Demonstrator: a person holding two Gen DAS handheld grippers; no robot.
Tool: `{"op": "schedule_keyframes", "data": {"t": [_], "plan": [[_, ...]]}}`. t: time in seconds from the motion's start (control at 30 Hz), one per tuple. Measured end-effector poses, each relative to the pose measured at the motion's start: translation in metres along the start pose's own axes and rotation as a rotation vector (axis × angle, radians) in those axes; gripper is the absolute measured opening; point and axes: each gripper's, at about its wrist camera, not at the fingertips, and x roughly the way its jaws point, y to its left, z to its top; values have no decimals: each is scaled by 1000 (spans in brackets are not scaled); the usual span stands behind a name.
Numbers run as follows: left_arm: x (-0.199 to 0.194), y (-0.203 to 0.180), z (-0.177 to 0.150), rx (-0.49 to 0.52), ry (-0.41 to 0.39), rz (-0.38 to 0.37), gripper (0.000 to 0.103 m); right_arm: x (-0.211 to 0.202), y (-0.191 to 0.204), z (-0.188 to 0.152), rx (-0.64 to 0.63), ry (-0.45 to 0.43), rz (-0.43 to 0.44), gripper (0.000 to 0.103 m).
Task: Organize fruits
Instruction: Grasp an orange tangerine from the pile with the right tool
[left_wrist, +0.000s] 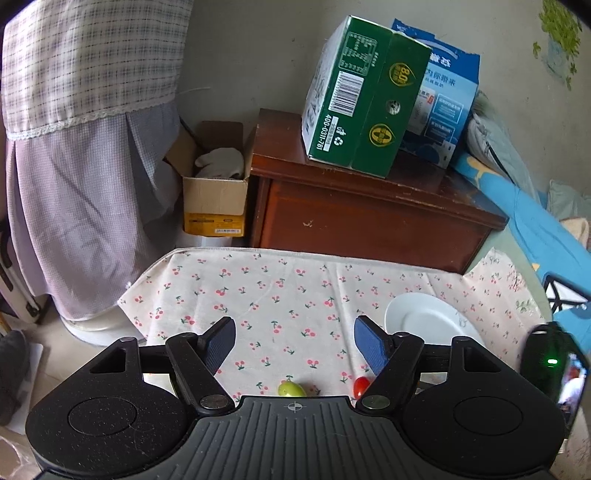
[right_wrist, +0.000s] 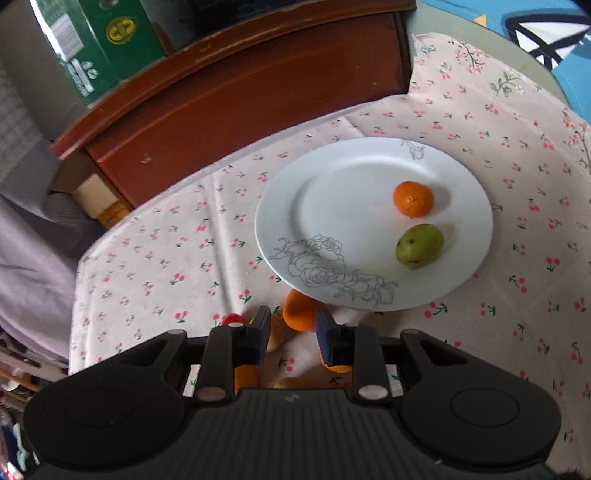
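White plate (right_wrist: 373, 177) holding an orange (right_wrist: 413, 198) and a green fruit (right_wrist: 419, 245) on the cherry-print worktop (right_wrist: 147, 251), left gripper (left_wrist: 294, 341) jaws wide apart and empty, right gripper (right_wrist: 291, 330) jaws narrowly parted, gripping nothing, above another orange (right_wrist: 301, 310)

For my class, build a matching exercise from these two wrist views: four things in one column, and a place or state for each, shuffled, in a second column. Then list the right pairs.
Things
1. green fruit
2. red tomato
3. green carton
4. white cloth

Places
A. inside the open cardboard box
B. on the white plate, beside an orange
C. on top of the brown wooden cabinet
D. on the cherry-print tablecloth, off the plate

Pairs: 1-B, 2-D, 3-C, 4-A
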Motion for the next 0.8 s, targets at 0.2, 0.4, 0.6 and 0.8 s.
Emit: {"op": "schedule_keyframes", "data": {"t": [0.2, 0.4, 0.6, 0.8], "plan": [[-4, 5, 4, -35, -17, -1, 72, 12, 25, 3, -60, 3, -154, 27], [-6, 9, 7, -47, -30, 10, 72, 11, 18, 3, -37, 11, -156, 19], [1, 10, 4, -45, 2, 8, 72, -22, -7, -6, -45, 5, 3, 19], [22, -7, -16, 29, 115, -47, 72, -61, -36, -10, -89, 11, 100, 19]]}}
